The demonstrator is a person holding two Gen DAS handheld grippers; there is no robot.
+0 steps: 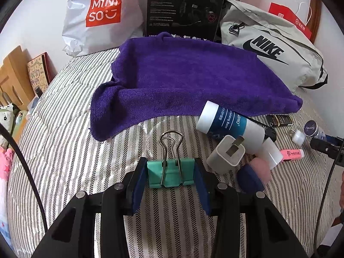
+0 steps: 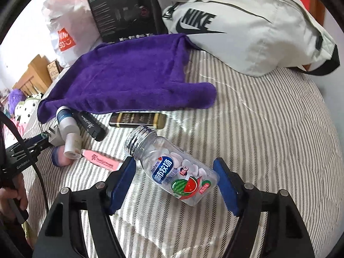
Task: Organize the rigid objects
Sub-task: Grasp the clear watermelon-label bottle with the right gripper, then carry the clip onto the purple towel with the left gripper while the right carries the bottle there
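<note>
Left gripper (image 1: 171, 176): pads clamped on both sides of green binder clip (image 1: 171, 175), wire handles pointing forward, above striped bedsheet (image 1: 64, 150). Right gripper (image 2: 175, 179): jaws spread, straddling clear tablet bottle (image 2: 172, 167) lying tilted on sheet, no pad contact evident. Purple towel (image 1: 182, 79) spread flat just ahead; remaining clutter heaped beside its near edge. Step judged: clip in transfer, bottle pickup pending. Next: carry clip forward to towel; close right jaws squarely across bottle body, likely slippery.

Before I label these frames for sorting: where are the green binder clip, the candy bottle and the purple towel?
Binder clip (image 1: 171, 173), left wrist view, green body.
Candy bottle (image 2: 174, 167), right wrist view, label.
Purple towel (image 1: 182, 75), left wrist view, middle.
</note>
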